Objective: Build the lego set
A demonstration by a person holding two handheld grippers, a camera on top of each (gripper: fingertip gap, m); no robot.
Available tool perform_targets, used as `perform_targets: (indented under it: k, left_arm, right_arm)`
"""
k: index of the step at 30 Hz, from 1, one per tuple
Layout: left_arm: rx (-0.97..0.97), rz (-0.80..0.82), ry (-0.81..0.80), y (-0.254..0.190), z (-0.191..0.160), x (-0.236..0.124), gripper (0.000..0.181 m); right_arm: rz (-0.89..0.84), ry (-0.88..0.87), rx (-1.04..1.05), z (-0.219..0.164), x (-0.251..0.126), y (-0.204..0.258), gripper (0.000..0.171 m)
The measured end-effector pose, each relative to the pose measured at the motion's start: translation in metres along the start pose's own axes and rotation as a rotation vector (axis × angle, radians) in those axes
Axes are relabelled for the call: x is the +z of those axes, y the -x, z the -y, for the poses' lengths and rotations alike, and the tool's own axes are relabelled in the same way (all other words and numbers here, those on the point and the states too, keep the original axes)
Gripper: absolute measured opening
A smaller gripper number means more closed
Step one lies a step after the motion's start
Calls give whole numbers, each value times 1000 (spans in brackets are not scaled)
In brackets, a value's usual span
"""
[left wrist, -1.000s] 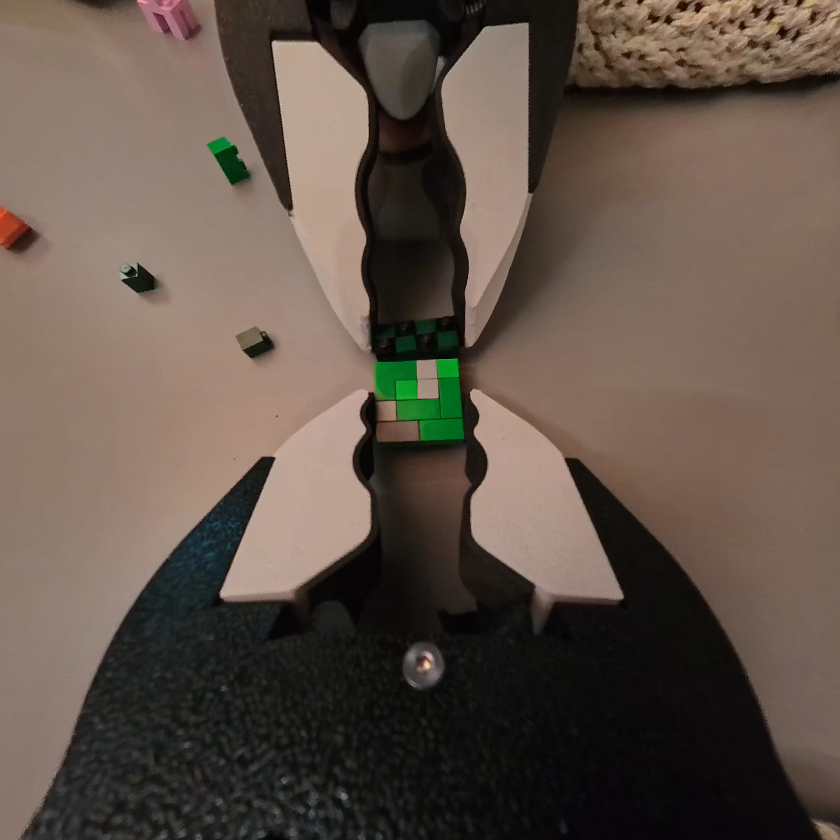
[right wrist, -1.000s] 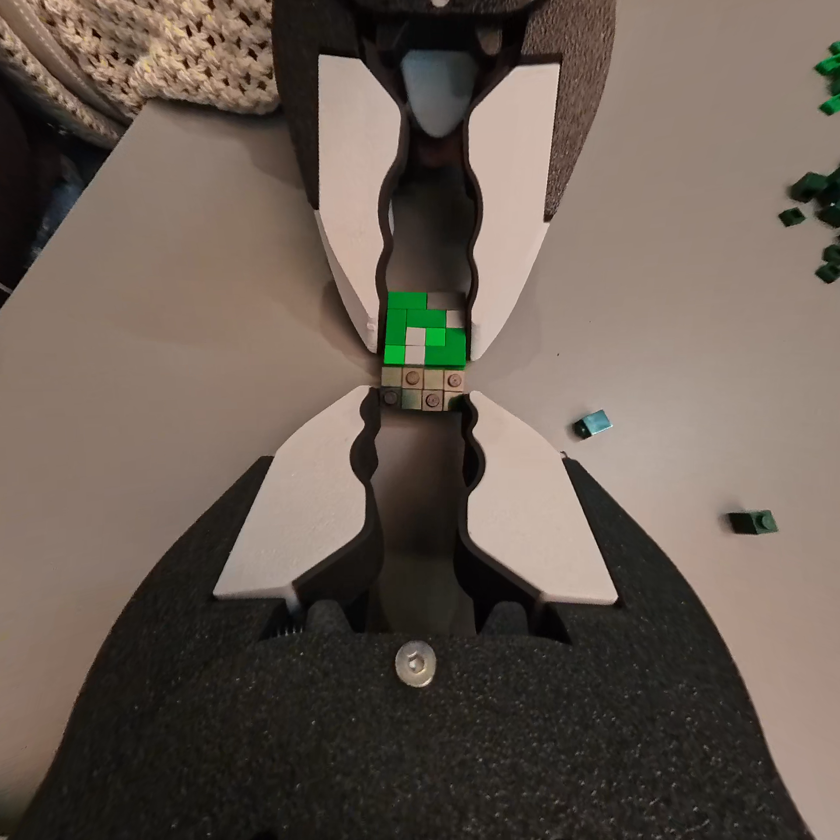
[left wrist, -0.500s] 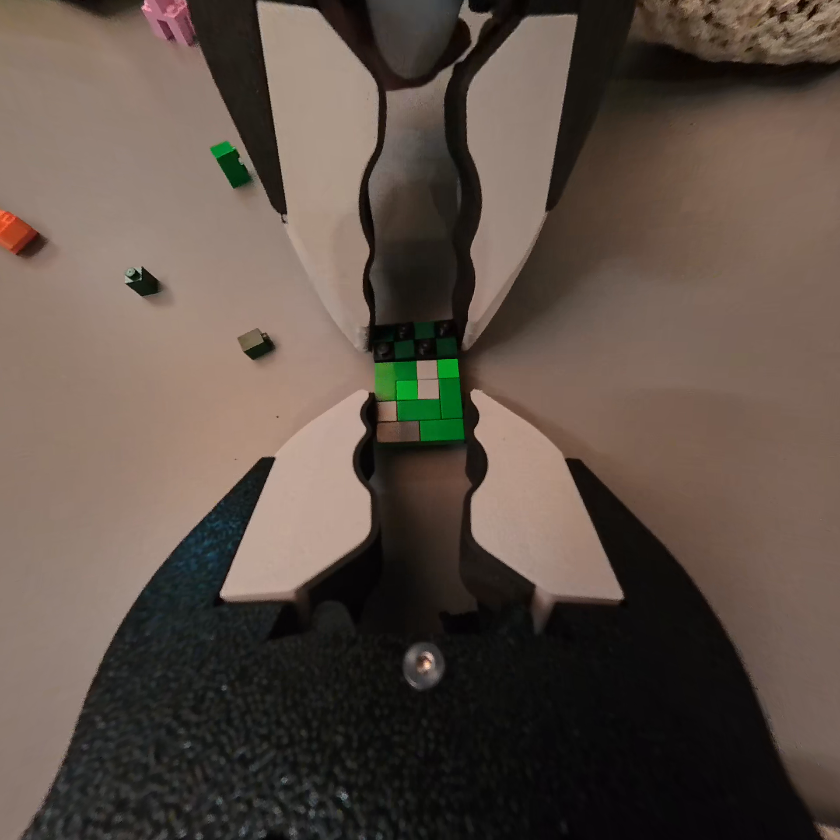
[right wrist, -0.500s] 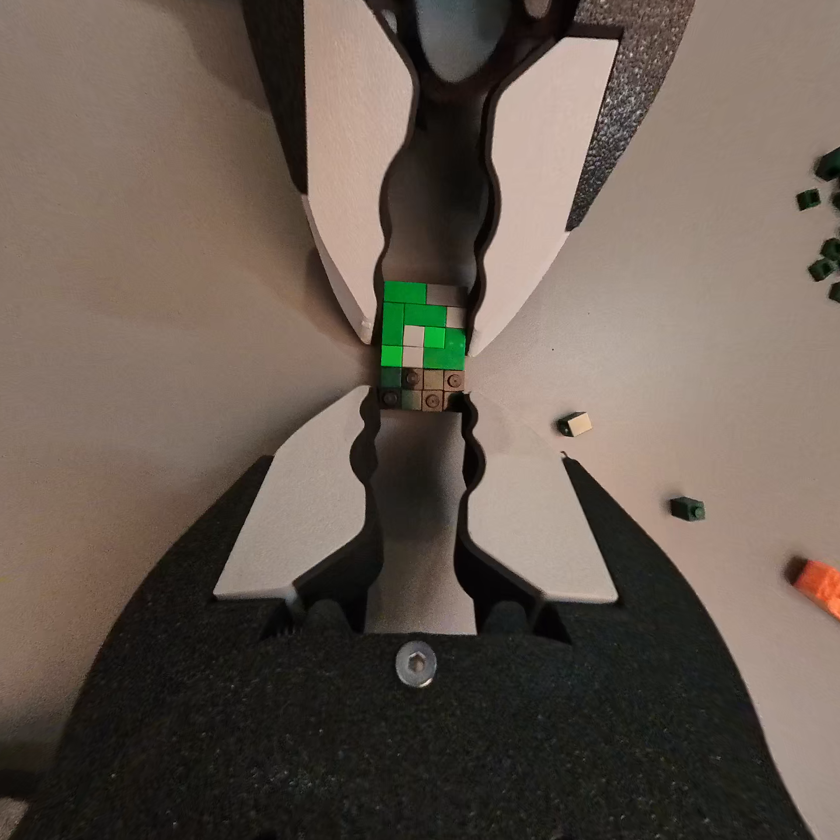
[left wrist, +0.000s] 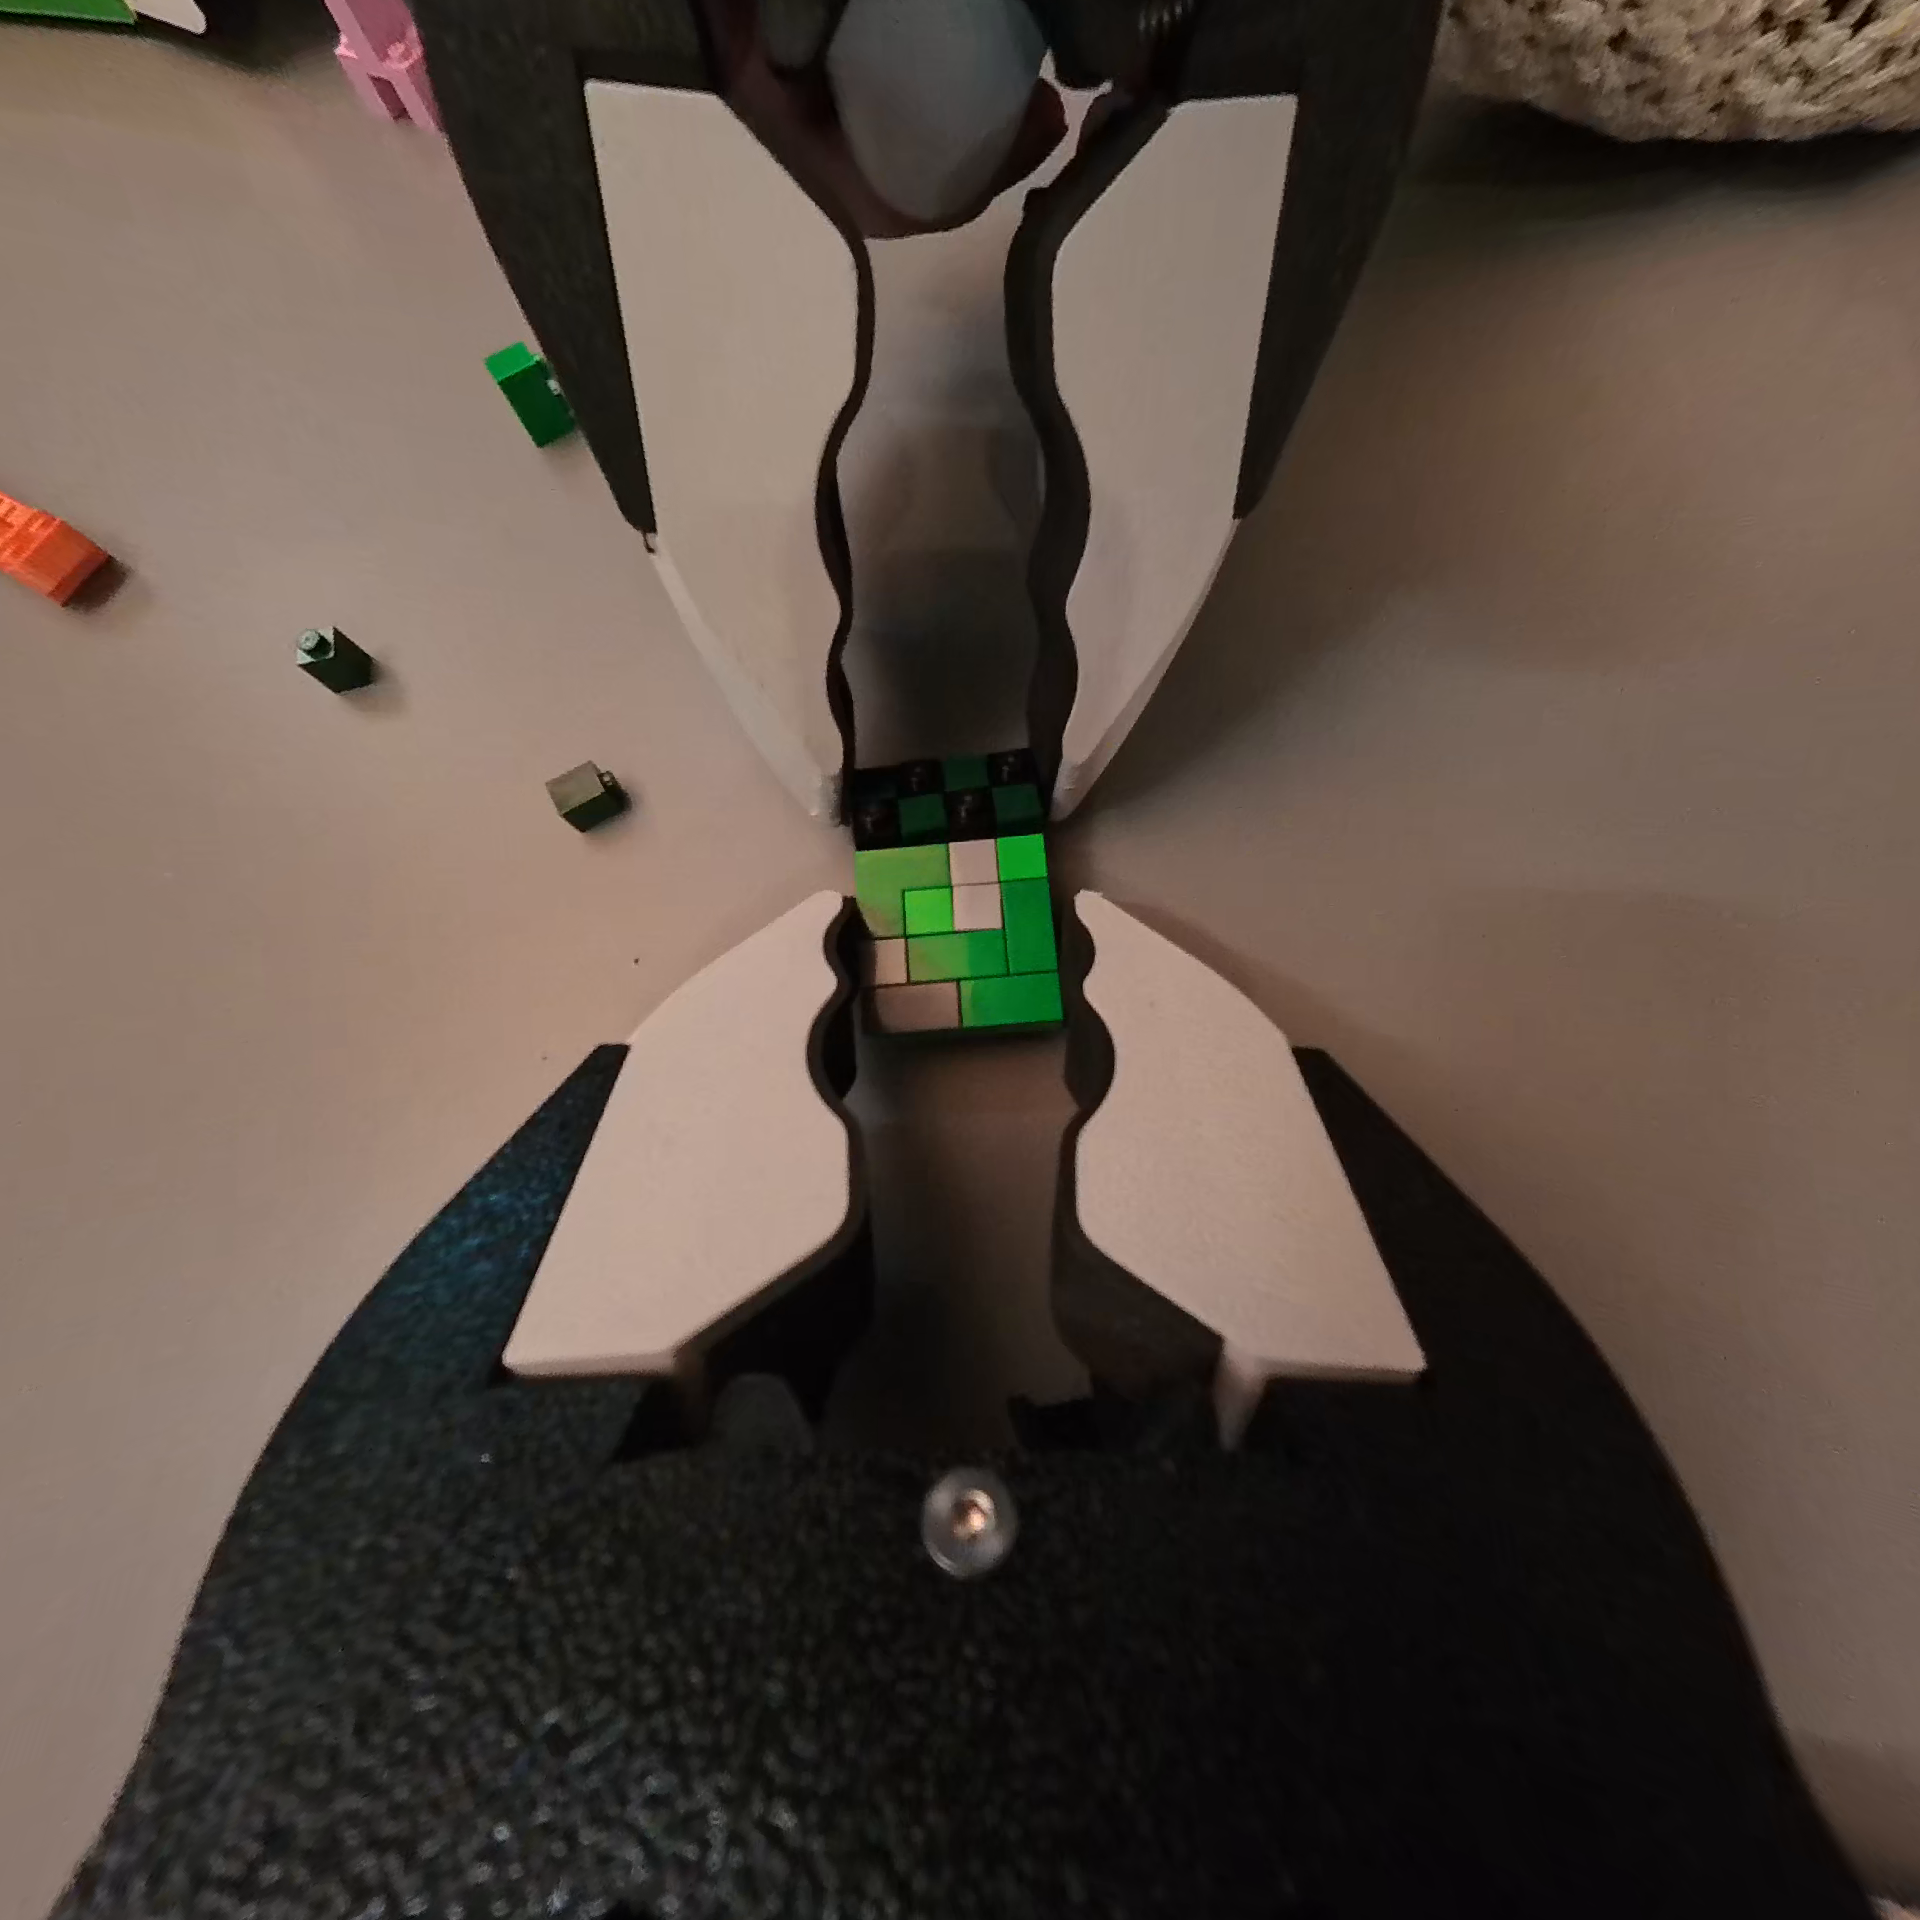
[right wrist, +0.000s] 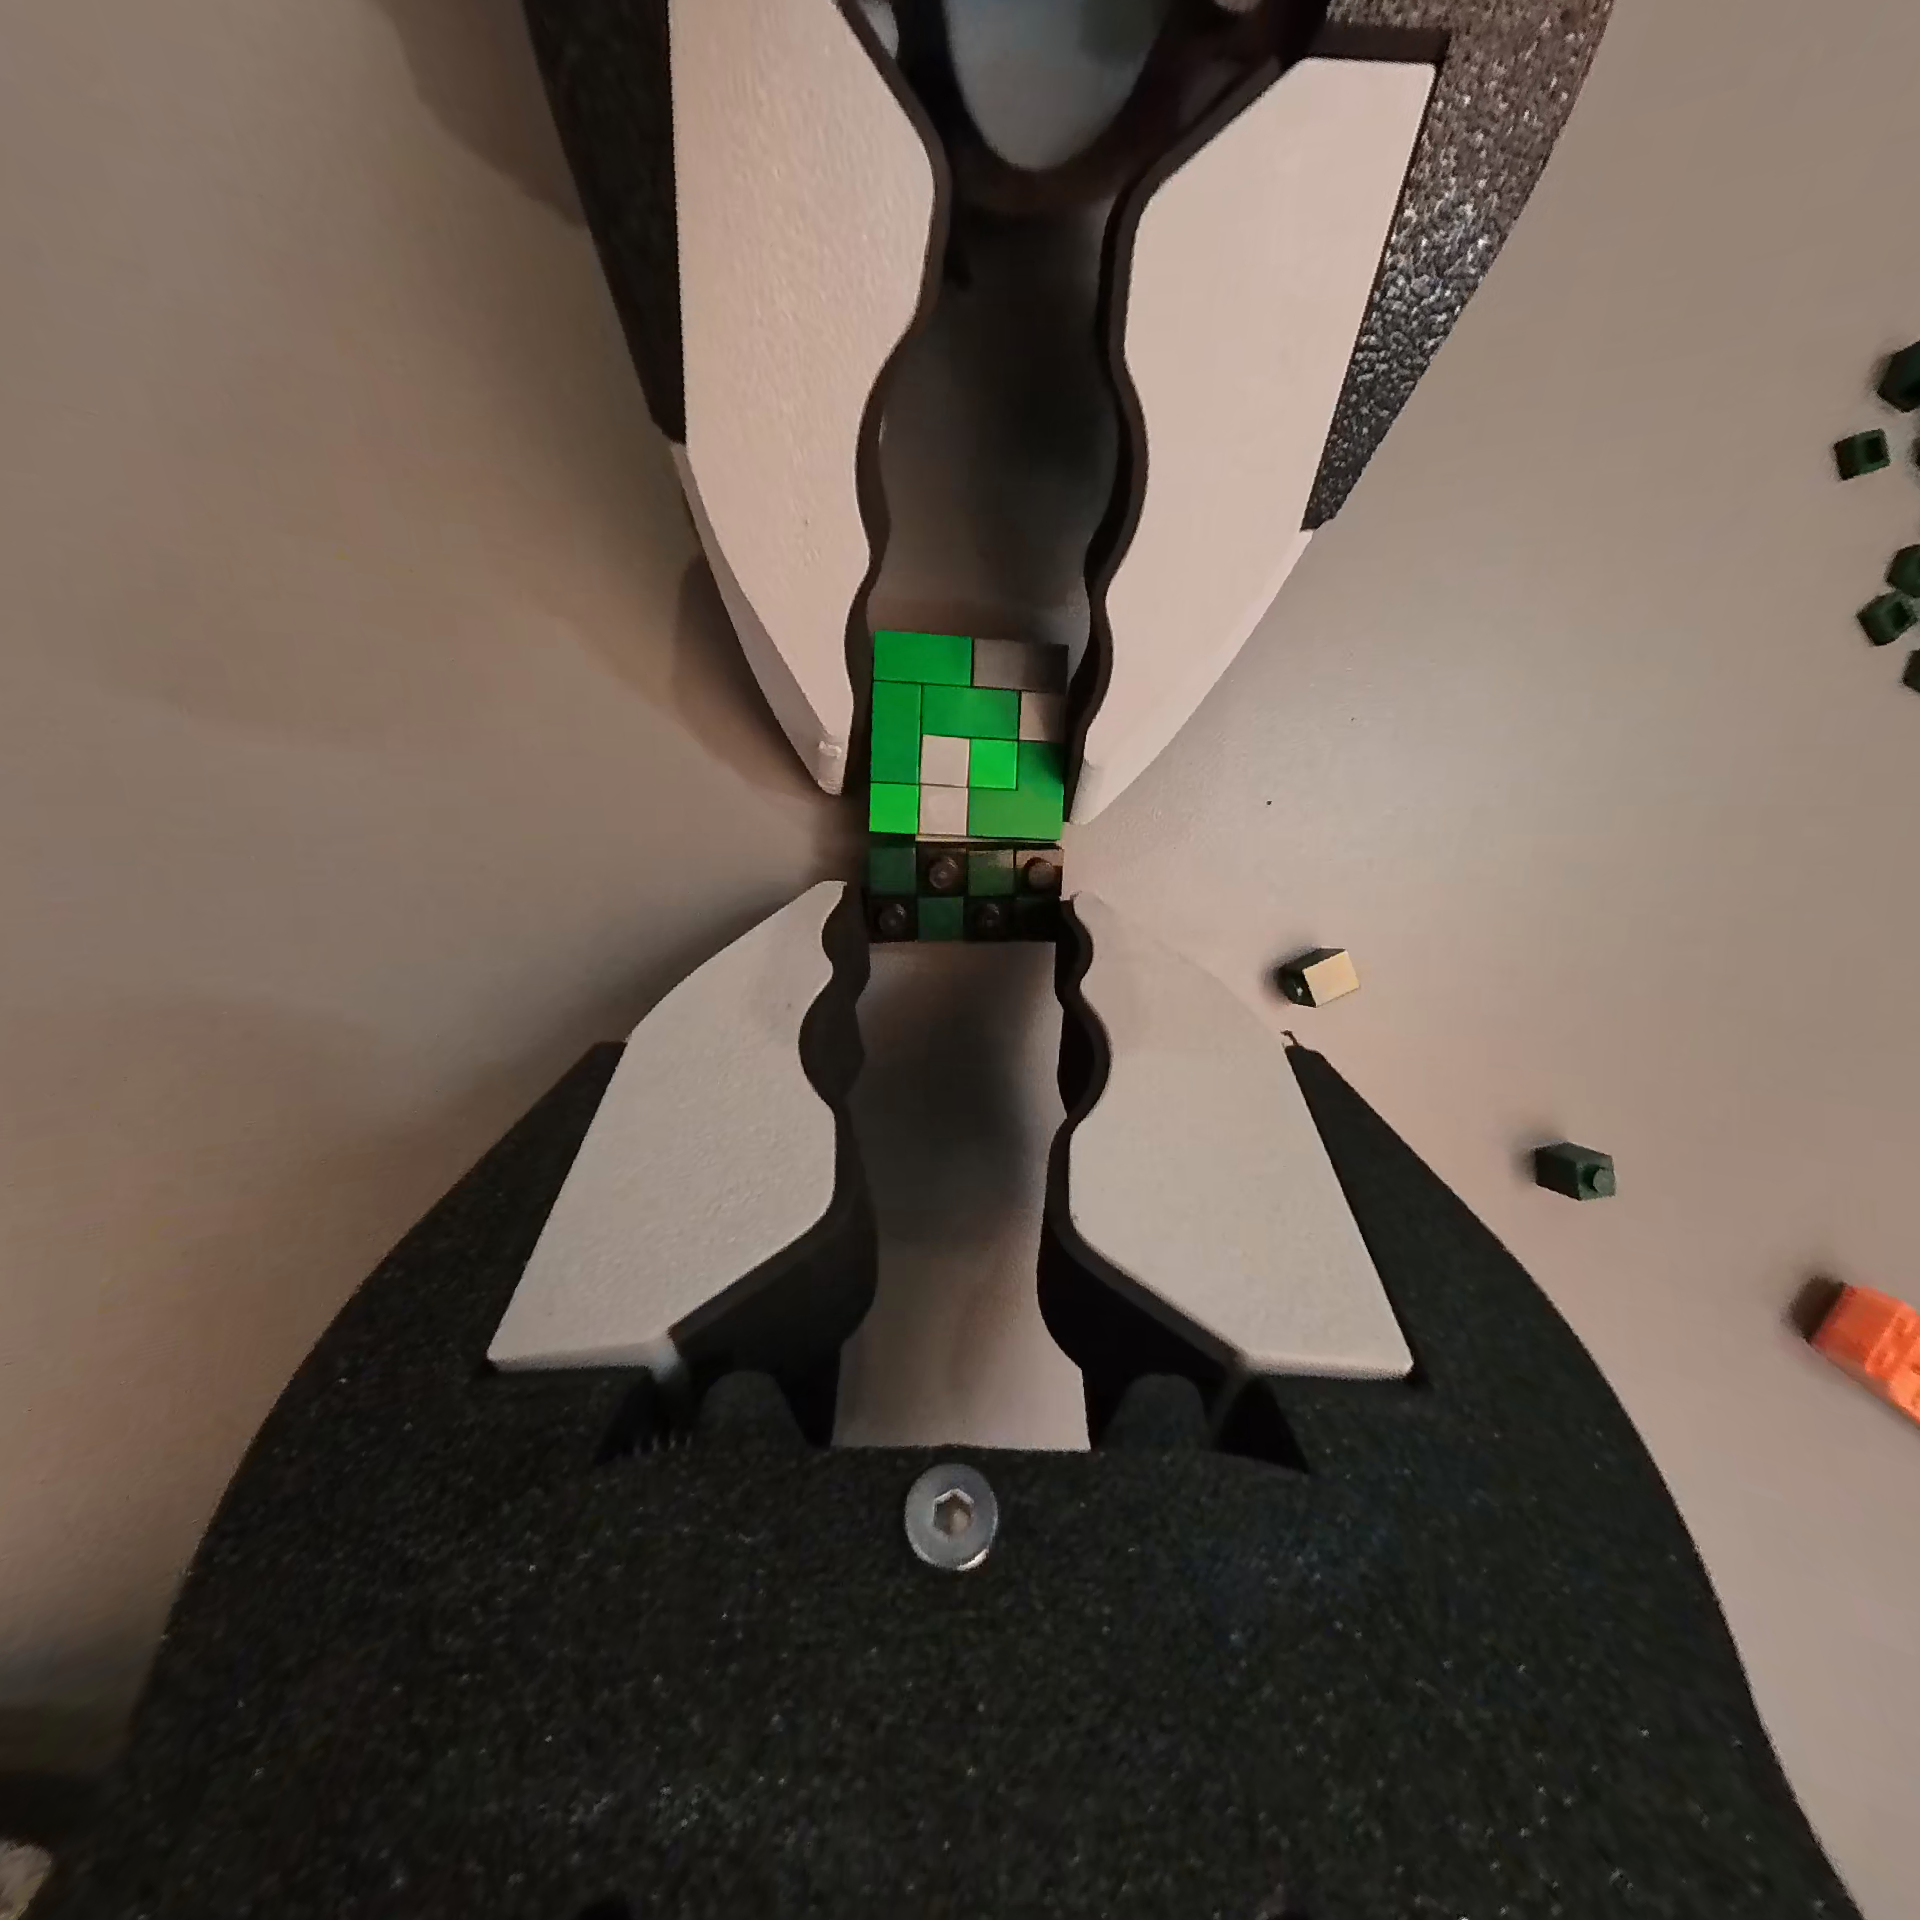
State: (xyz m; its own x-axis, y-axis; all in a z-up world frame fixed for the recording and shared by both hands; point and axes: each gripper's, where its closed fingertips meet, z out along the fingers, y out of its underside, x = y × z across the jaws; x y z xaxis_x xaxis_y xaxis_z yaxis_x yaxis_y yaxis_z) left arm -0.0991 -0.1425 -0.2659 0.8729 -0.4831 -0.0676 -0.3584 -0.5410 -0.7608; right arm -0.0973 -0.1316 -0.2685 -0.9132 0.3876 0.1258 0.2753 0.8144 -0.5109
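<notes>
A small lego build hangs between my two grippers above the grey table. One part is a block with smooth bright green and white tiles; the other is a dark green and black studded part, touching its far edge. My left gripper is shut on the tiled block. My right gripper comes in from the top, tip to tip with it. In the right wrist view, my right gripper is shut on the studded part, and the left gripper holds the tiled block.
Loose bricks lie left of the grippers in the left wrist view: green, dark green, olive, orange, pink. Cream knitted fabric lies top right. The right wrist view shows several dark green bricks at the right edge. Left and right tips are no more than a few centimetres apart.
Both grippers keep their hold on the build. The opposite gripper fills more of each view. In the right wrist view the knitted fabric has left the frame and an orange brick has come in.
</notes>
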Motion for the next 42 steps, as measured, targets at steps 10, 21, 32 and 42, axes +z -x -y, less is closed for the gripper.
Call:
perform_targets:
  k: [10, 21, 32, 42]
  left_arm:
    - [6, 8, -1, 0, 0, 0, 36]
    - [11, 11, -2, 1, 0, 0, 36]
    - [20, 18, -5, 1, -2, 0, 36]
    - [-1, 47, -12, 5, -8, -6, 55]
  right_arm:
    - [3, 23, 25, -14, -7, -5, 34]
    - [7, -25, -1, -1, -7, -1, 34]
    - [4, 26, 19, 1, -2, 2, 34]
    - [-14, 48, 37, -3, -1, -2, 34]
